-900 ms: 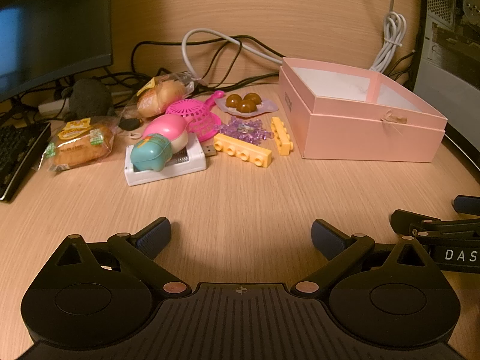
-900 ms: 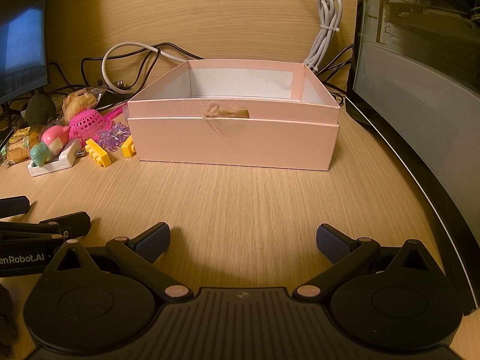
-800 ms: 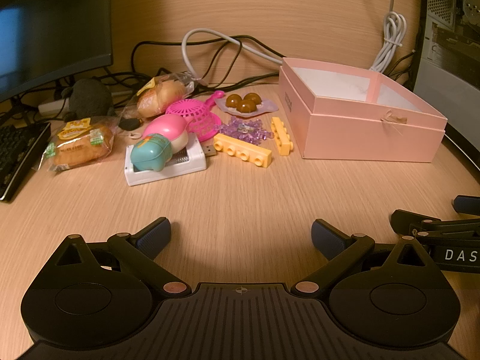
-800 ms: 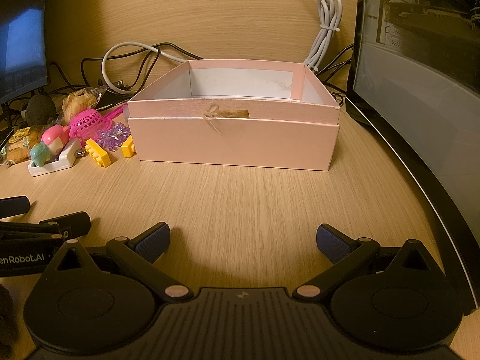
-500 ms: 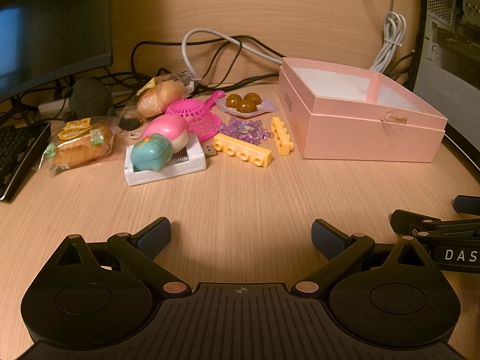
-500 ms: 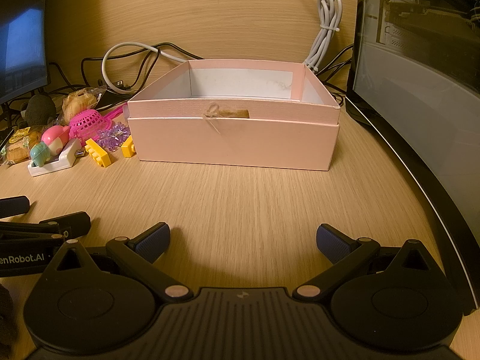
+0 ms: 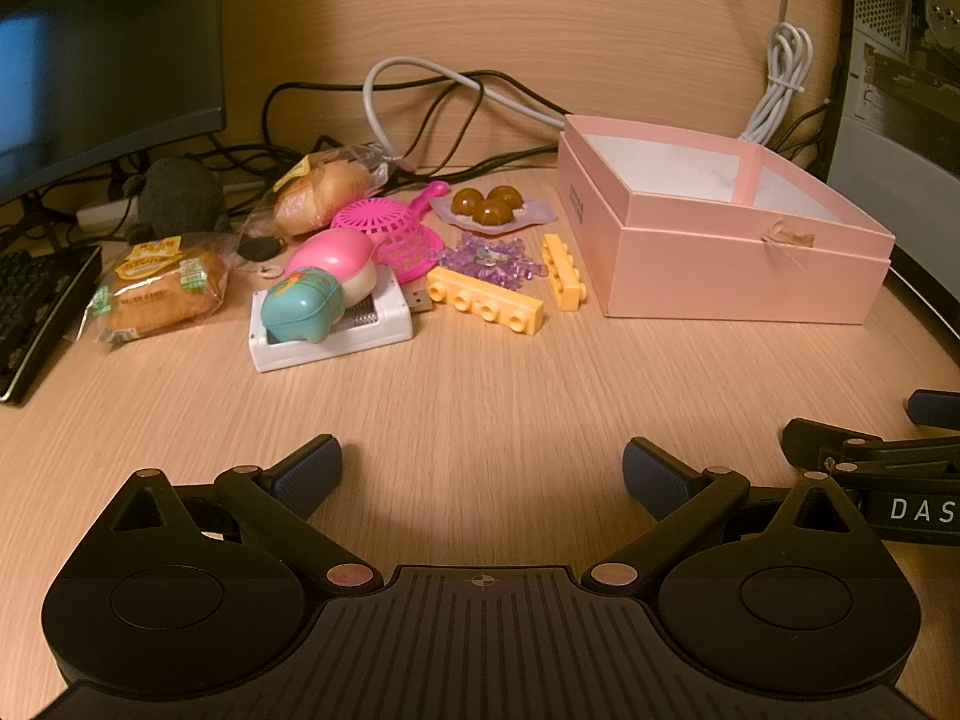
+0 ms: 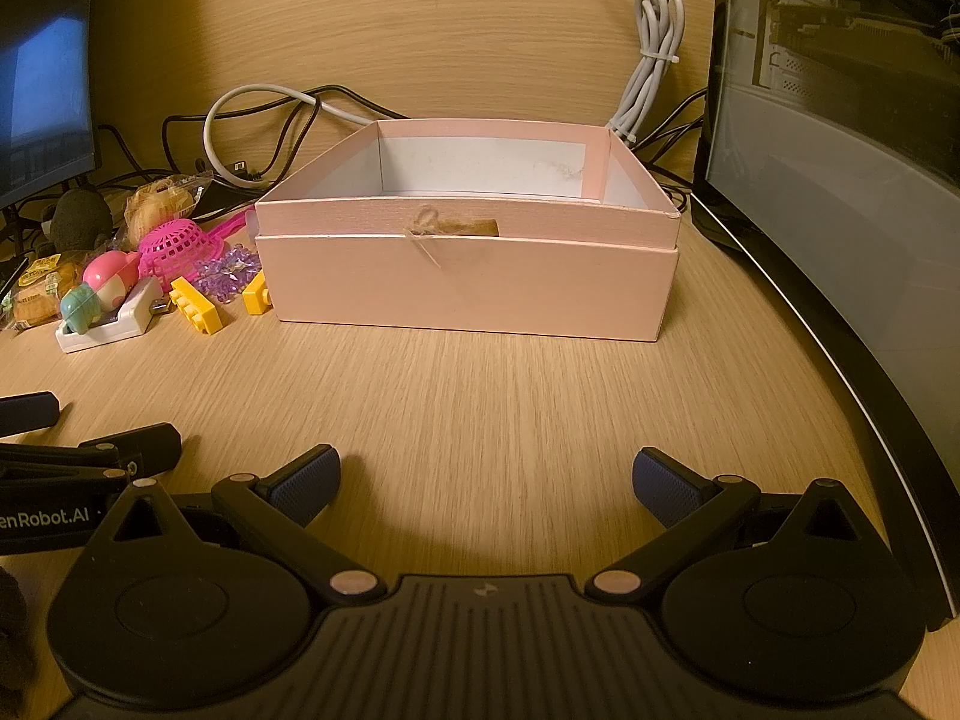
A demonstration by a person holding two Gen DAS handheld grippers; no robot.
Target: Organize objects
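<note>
We hold both tools low over the near edge of the wooden desk (image 7: 480,396), side by side. Our left gripper (image 7: 482,471) is released, its blue pads wide apart with only bare wood between them; our right gripper (image 8: 485,477) is spread the same way and grasps nothing.

The pink box (image 8: 468,276) stands open toward the back right of the desk, straight ahead of the right tool (its white inside shows nothing we can make out). Just beside its left wall lies the clutter: two yellow bricks (image 7: 486,300), one lying flat toward us and one (image 7: 563,279) close to the box, with a heap of purple beads (image 7: 489,258) between them. Behind these sit a pink strainer (image 7: 390,234) and brown sweets (image 7: 489,207) on a wrapper. Farther left, a teal toy (image 7: 303,306) and a pink toy (image 7: 336,258) rest on a white tray (image 7: 330,339), and two wrapped buns (image 7: 159,294) lie toward the left edge, near a keyboard (image 7: 36,312).
</note>
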